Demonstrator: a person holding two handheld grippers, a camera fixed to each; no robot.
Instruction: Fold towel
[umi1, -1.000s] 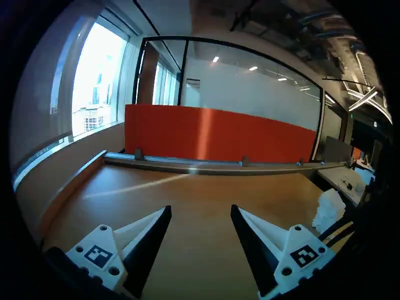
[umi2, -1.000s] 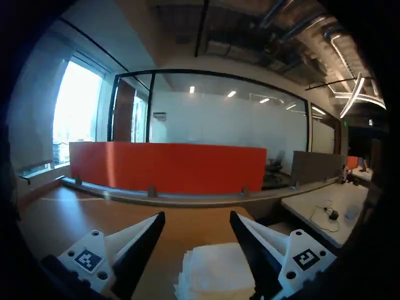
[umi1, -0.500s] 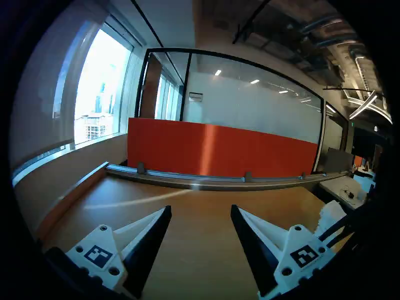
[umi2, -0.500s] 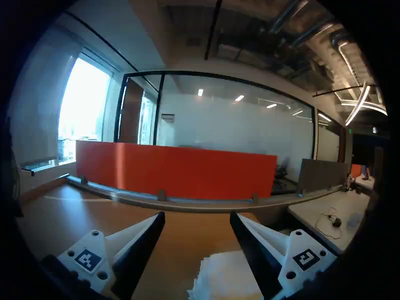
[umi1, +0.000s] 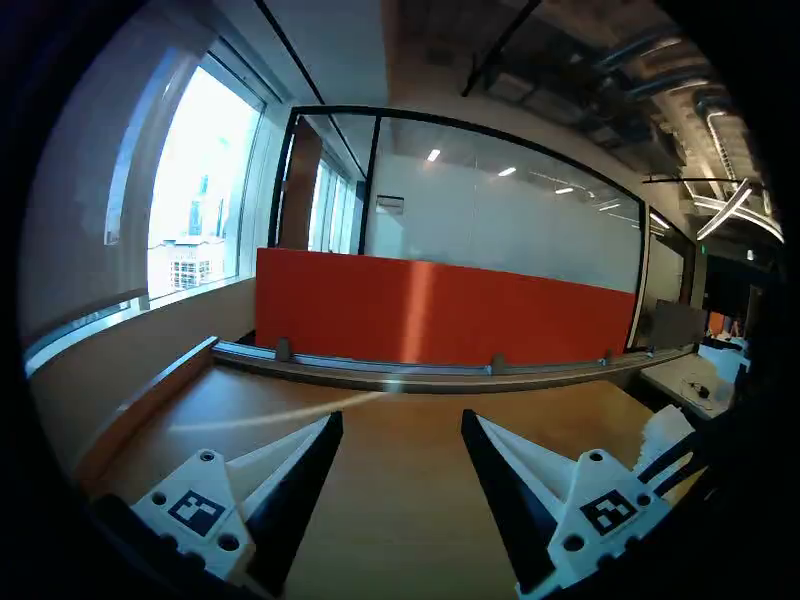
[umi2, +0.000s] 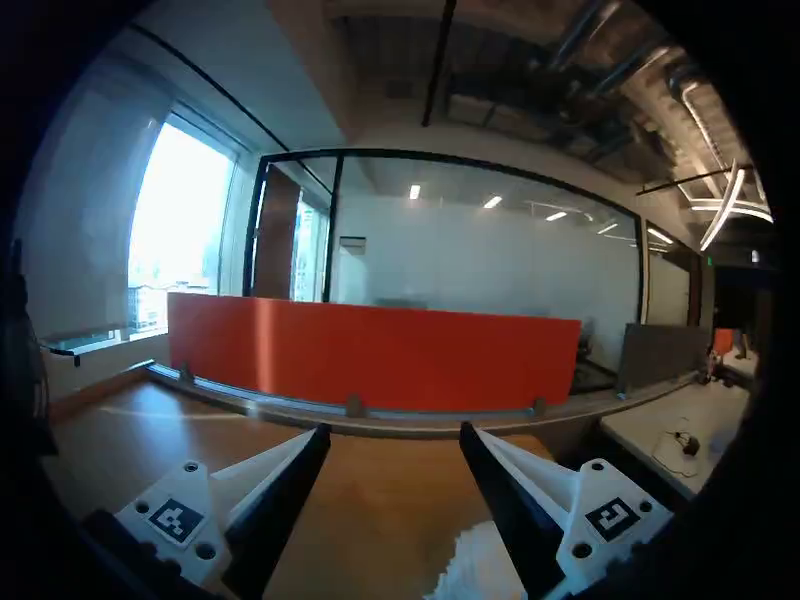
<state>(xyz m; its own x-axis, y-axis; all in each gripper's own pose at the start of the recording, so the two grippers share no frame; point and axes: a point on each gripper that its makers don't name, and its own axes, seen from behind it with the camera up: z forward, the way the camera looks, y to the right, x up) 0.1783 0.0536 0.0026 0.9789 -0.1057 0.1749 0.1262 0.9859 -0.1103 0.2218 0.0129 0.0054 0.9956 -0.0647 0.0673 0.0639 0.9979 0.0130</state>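
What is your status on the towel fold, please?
Left gripper open, above wooden table. Right gripper open, holding nothing. White towels low in right gripper view, not gripped. No obstruction seen.

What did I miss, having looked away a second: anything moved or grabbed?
The left gripper and right gripper tilted upward: the towel stack slid to the bottom edge of the right gripper view and sank a little at the right of the left gripper view. Nothing was grabbed. Both sets of jaws stayed open and empty.
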